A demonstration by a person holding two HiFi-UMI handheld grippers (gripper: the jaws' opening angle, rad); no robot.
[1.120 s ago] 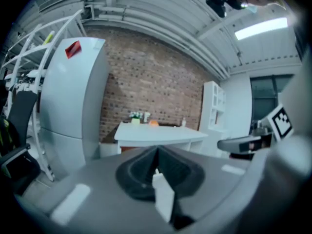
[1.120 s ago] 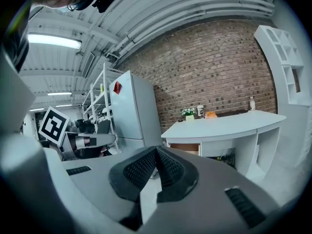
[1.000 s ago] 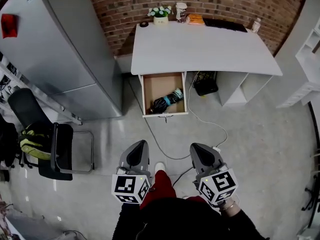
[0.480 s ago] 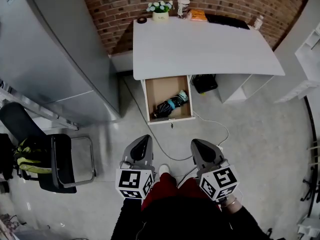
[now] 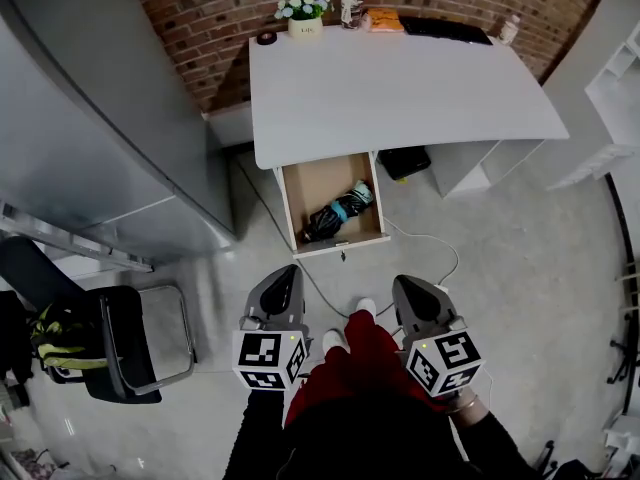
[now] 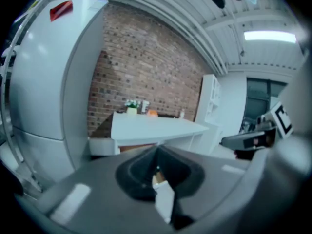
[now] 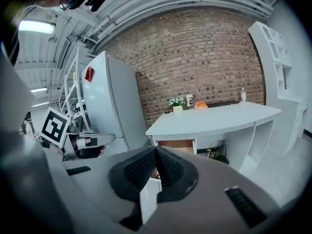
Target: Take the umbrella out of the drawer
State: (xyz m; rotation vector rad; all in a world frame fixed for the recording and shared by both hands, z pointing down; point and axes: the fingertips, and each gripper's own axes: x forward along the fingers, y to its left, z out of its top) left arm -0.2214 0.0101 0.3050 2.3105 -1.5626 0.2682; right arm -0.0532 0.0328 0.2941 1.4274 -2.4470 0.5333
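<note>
A folded black umbrella (image 5: 338, 211) with a teal strap lies slantwise in the open wooden drawer (image 5: 291, 204) under the white desk (image 5: 400, 88). Both grippers hang side by side in front of the drawer, over the floor and well short of it. My left gripper (image 5: 287, 271) is shut with nothing in it, and its pads meet in the left gripper view (image 6: 156, 151). My right gripper (image 5: 405, 282) is shut and empty too, with its ribbed pads pressed together (image 7: 156, 150). The right gripper view shows the drawer (image 7: 178, 145) just beyond its tips.
A tall grey fridge (image 5: 80, 118) stands left of the desk, with a black chair (image 5: 122, 340) nearer me. A white cable (image 5: 432, 240) runs over the floor right of the drawer. A black bag (image 5: 404, 161) sits under the desk. White shelves (image 5: 618, 78) line the right wall.
The person has stepped toward the desk, so the drawer and umbrella sit nearer and larger. Both grippers moved forward together and stayed shut.
</note>
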